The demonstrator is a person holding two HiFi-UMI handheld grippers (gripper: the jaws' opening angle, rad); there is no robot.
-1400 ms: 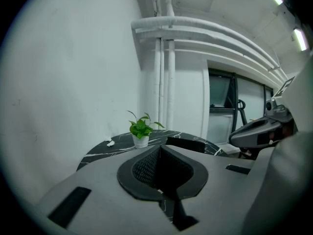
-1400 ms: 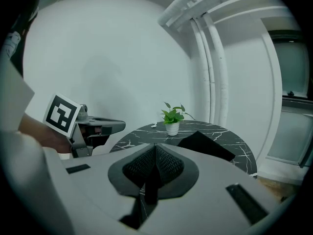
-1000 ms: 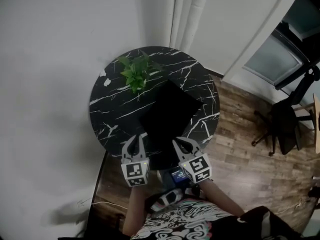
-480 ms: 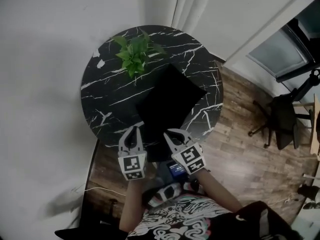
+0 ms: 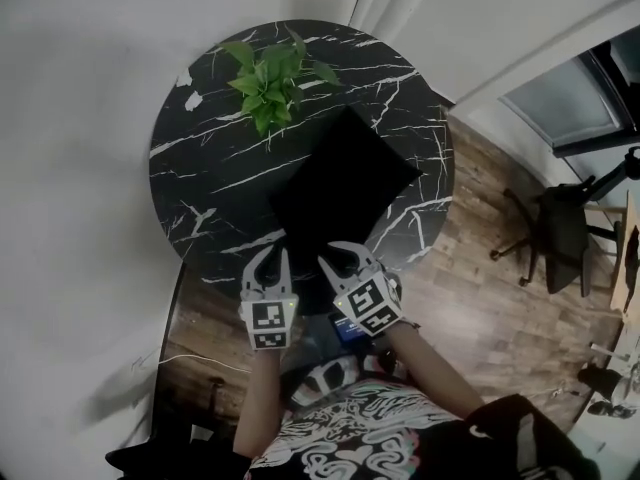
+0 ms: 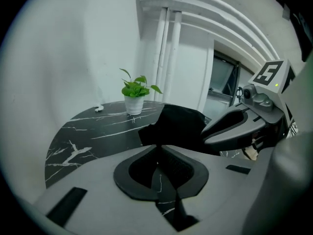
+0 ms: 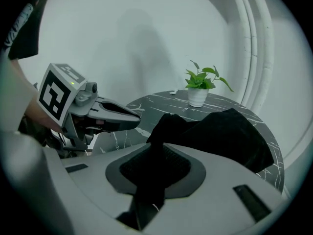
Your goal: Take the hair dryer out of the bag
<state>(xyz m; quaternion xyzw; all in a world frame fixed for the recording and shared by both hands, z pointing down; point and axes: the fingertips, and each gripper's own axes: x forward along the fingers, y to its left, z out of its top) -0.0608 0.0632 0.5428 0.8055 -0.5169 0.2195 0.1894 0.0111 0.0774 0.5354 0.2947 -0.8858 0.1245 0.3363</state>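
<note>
- Progress looks to be at the very start. The black bag lies slumped on the round marble table, spreading from the centre toward 4 o'clock. No hair dryer shows in any view, so it is presumably inside.
- Left gripper sits at the table's 6 o'clock edge with its jaws pressed together on nothing; marble shows through the slit.
- Right gripper is just beside it, at the bag's near corner. Its jaws are likewise pressed together, with no fabric clearly pinched.
- Potted plant stands at 12 o'clock, near the bag's far corner.
- Everything remains: find the bag's opening, which I cannot make out, spread it, grip the dryer and lift it out.
</note>
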